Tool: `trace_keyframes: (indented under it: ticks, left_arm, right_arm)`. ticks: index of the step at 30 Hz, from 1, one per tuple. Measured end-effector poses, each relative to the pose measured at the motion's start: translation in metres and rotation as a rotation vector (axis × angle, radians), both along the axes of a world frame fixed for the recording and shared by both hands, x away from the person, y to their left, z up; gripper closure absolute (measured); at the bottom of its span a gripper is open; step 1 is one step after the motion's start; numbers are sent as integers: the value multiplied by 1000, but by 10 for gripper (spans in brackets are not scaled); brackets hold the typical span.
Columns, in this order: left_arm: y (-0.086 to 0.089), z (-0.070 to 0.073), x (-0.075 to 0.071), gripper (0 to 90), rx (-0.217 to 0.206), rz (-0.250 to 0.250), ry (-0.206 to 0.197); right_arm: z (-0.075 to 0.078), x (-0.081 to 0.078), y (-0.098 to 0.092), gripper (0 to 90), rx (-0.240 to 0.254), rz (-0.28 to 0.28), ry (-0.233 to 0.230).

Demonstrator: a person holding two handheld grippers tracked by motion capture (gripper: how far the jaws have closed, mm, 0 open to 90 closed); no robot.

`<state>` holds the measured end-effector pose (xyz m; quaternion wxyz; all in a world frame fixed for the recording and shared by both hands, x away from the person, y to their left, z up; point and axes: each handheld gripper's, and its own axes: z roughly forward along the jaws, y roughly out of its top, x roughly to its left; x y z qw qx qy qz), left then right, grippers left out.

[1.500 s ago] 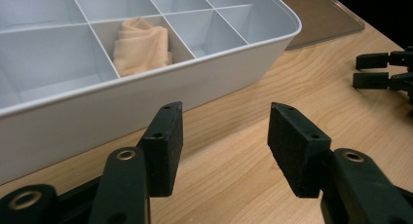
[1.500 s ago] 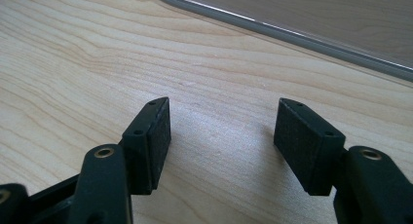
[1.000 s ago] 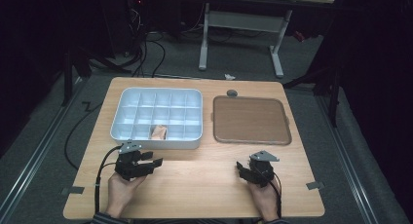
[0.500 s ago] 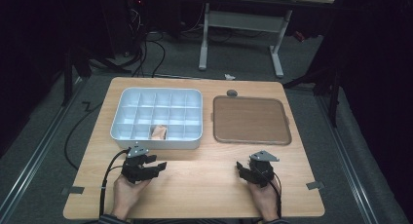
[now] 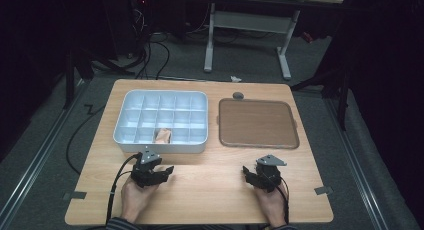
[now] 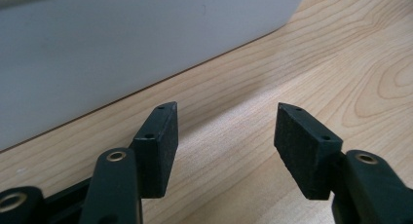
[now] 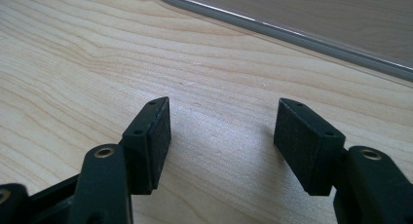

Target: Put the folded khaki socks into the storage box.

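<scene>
The small tan piece (image 5: pixel 163 135) lying in a front compartment of the white divided box (image 5: pixel 125 121) looks light and soft, best pinched gently across its middle, while the left hand-held gripper (image 5: pixel 167 171), jaws just widened and empty, and right hand-held gripper (image 5: pixel 246 171), also spread empty, rest on the tabletop (image 5: pixel 210 190).

The pale wooden table (image 5: pixel 210 190) with its smooth grained top is showing a soft sheen. The white compartmented plastic tray (image 5: pixel 131 135) is looking smooth and faintly glossy. The flat brown matt tray (image 5: pixel 257 122) is carrying a shiny, metal-like rim.
</scene>
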<state>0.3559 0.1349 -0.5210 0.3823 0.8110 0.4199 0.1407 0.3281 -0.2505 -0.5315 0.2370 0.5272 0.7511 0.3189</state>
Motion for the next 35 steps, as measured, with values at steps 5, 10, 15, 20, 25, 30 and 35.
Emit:
trace_keyframes:
  ticks: [5, 10, 15, 20, 25, 30, 35]
  left_arm:
    - [-4, -5, 1, 416, 30, 3, -9]
    - [-7, -12, 1, 405, 57, 14, -32]
    - [-8, -15, 1, 368, 51, 14, -56]
    - [-8, -15, 2, 358, 54, 22, -56]
    - [-8, -15, 2, 352, 54, 26, -54]
    - [-8, -15, 2, 351, 55, 30, -55]
    - [-8, -15, 2, 351, 53, 29, -53]
  right_arm:
    - [0, 0, 0, 388, 0, 1, 0]
    - [0, 0, 0, 388, 0, 1, 0]
    - [0, 0, 0, 388, 0, 2, 0]
    - [0, 0, 0, 387, 0, 4, -1]
    - [0, 0, 0, 388, 1, 3, 0]
    - [0, 0, 0, 387, 1, 3, 0]
    - [0, 0, 0, 385, 2, 3, 1]
